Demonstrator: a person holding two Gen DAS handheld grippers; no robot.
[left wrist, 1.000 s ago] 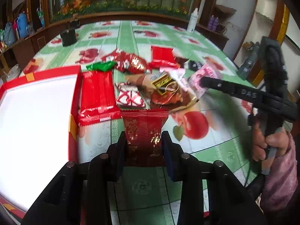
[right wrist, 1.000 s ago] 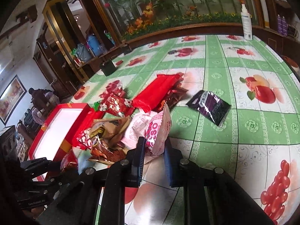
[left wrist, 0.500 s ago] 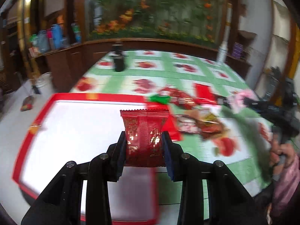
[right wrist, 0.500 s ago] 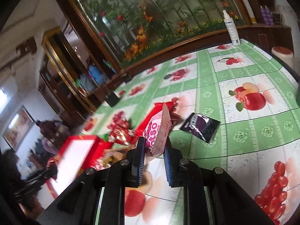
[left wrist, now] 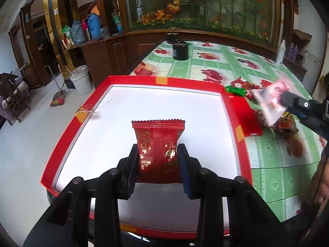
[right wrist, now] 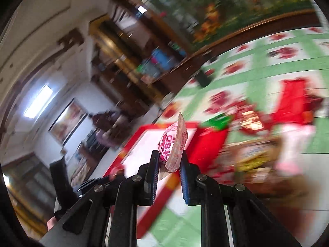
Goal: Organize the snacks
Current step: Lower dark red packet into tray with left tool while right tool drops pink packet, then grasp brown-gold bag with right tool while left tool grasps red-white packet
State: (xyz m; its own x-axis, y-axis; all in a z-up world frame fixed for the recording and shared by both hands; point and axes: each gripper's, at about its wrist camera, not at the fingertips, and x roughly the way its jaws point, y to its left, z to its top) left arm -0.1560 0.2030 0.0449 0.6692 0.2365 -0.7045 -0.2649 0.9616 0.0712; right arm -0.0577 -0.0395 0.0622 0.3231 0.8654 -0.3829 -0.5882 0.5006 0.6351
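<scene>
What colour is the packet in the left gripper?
Dark red packet with gold print, clearest in the left wrist view, clamped in the left gripper.

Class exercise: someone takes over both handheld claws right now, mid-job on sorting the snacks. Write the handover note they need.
Left claw: shut on a dark red packet, held over the white floor of the red-rimmed tray.
Right claw: shut on a pink-and-white packet, near the tray's corner; that view is badly blurred.
Elsewhere: a pile of loose snacks lies on the green fruit-print tablecloth beside the tray.
Done: no packet is seen lying in the tray yet.
Left: release both packets in the tray, then fetch the pile.
</scene>
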